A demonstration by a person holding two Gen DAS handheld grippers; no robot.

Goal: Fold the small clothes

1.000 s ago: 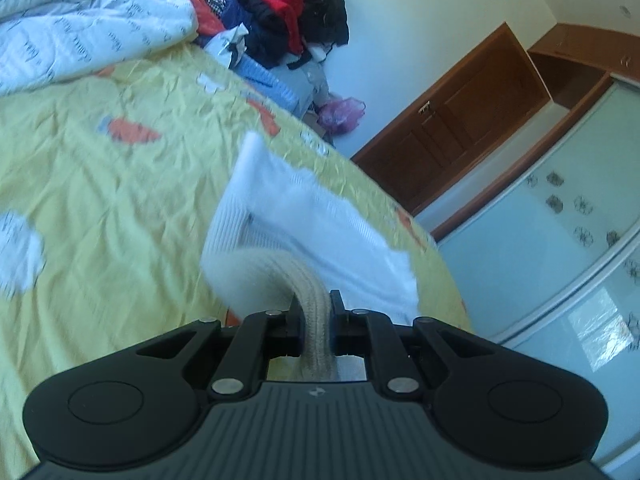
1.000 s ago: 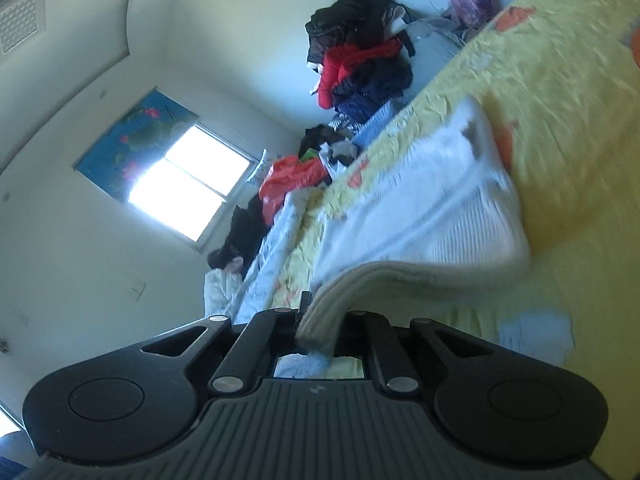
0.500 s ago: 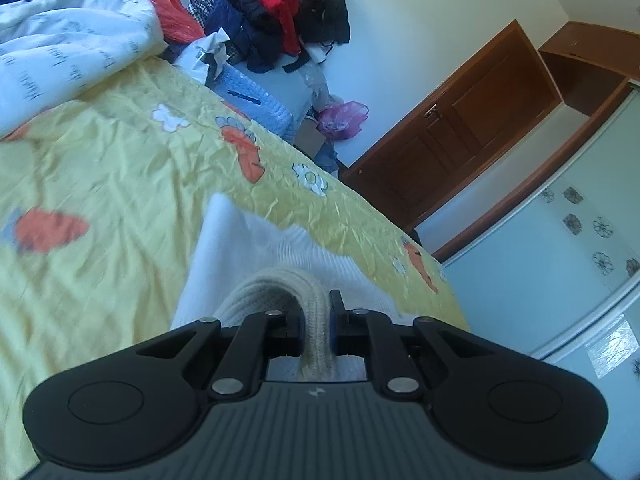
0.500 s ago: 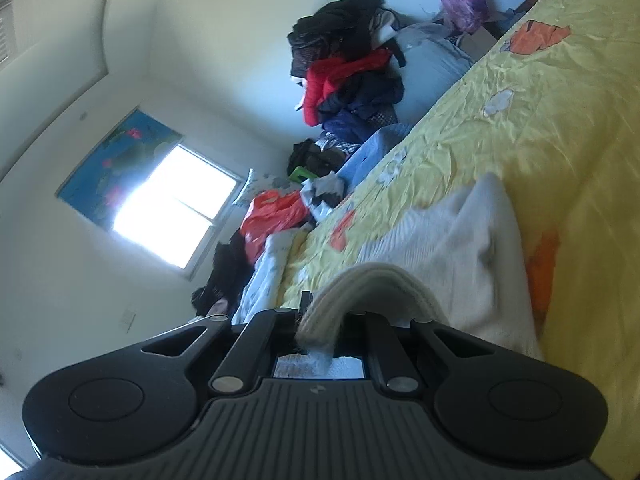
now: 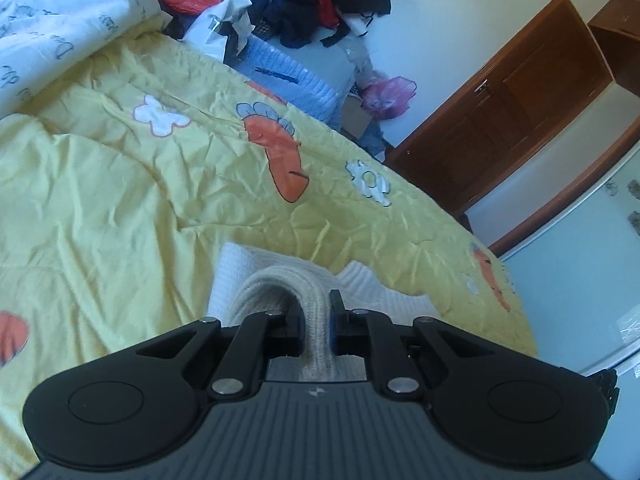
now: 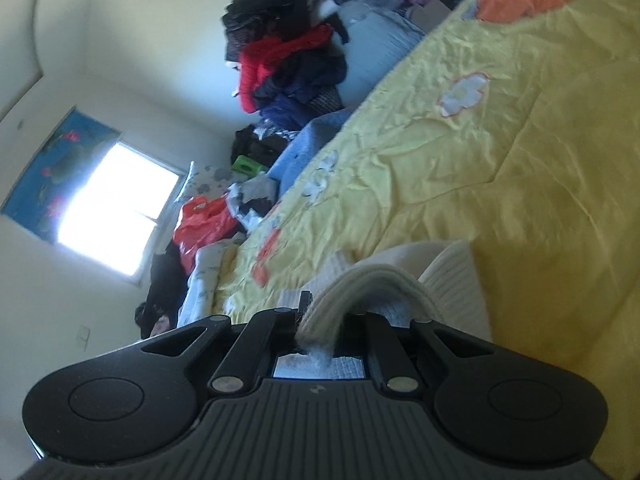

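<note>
A small white knitted garment with a cream ribbed hem (image 5: 280, 280) lies on the yellow bed cover (image 5: 120, 184). My left gripper (image 5: 316, 320) is shut on the ribbed hem, which arches out of the jaws; the white body (image 5: 372, 292) lies low just beyond the fingers. In the right wrist view my right gripper (image 6: 320, 324) is shut on the same garment's ribbed hem (image 6: 372, 280), and a ribbed part (image 6: 456, 280) lies to the right. Most of the garment is hidden behind the gripper bodies.
The yellow cover (image 6: 500, 140) has orange carrot and white flower prints. A white quilt (image 5: 60, 28) lies at the far left. A pile of red, blue and dark clothes (image 5: 304, 0) sits past the bed. A brown wooden door (image 5: 508, 120) is to the right. A bright window (image 6: 116, 208) is in the right wrist view.
Both grippers have carried the garment's hem forward and down over its body. Less of the white garment shows ahead of the fingers, and more of the bed cover is in view.
</note>
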